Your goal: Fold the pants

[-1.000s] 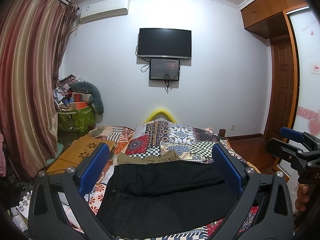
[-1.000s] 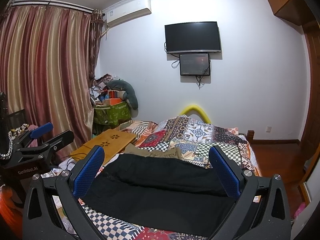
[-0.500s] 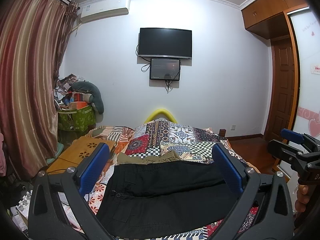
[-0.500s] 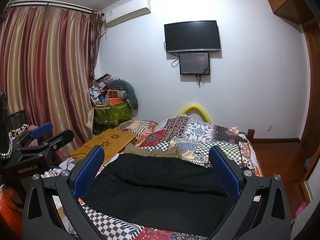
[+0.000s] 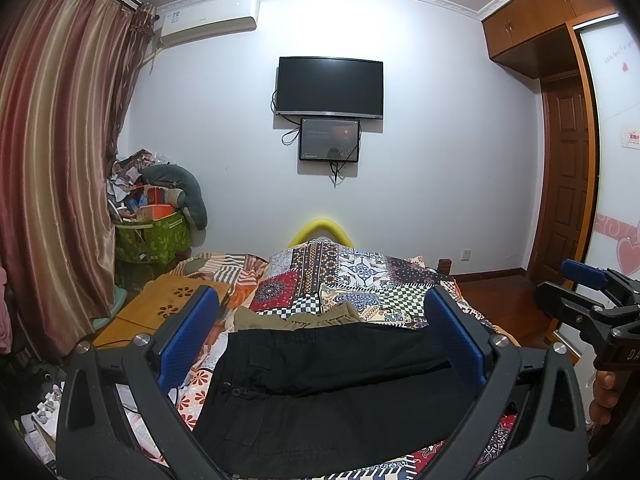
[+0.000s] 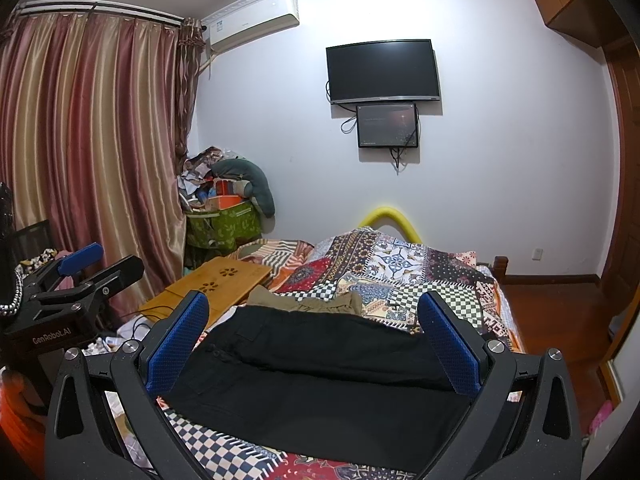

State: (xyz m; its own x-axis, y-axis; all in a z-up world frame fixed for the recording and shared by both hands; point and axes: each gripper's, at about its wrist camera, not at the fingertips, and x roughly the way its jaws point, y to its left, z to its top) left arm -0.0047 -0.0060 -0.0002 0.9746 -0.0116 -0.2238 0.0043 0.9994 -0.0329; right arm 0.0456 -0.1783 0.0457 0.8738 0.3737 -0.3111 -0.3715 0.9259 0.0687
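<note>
Black pants [image 5: 332, 392] lie flat across the near end of the patterned bed [image 5: 360, 276], also in the right wrist view [image 6: 320, 372]. My left gripper [image 5: 320, 340] is open and empty, held above the pants. My right gripper [image 6: 316, 340] is open and empty, also above the pants. Each gripper shows at the edge of the other's view: the right gripper [image 5: 588, 300] on the right, the left gripper [image 6: 80, 276] on the left.
Khaki pants [image 5: 296, 318] lie folded behind the black pair. A wooden lap desk [image 6: 216, 288] sits at the bed's left side. A cluttered green bin [image 5: 152, 236] and curtain [image 5: 52, 180] stand left. A wooden door [image 5: 568, 184] and wardrobe are right.
Both grippers have barely shifted; the views are nearly the same. The pants have not moved.
</note>
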